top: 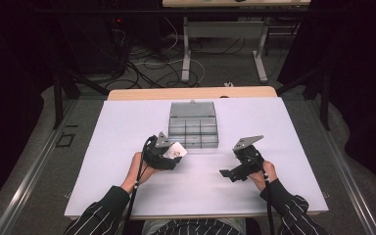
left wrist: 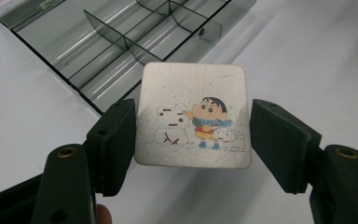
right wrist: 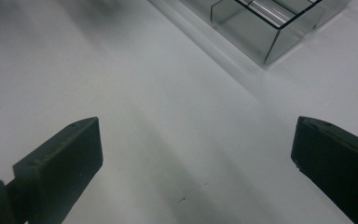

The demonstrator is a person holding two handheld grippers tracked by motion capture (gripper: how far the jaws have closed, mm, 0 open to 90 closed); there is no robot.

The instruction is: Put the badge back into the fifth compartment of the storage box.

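Card (left wrist: 193,116) upright between left gripper (left wrist: 193,140) jaws, picture facing camera

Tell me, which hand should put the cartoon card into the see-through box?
Probably the left. Its tongs already hold the cartoon card by its side edges, just in front of the see-through box. The right tongs stand wide open over bare table, with nothing between them.
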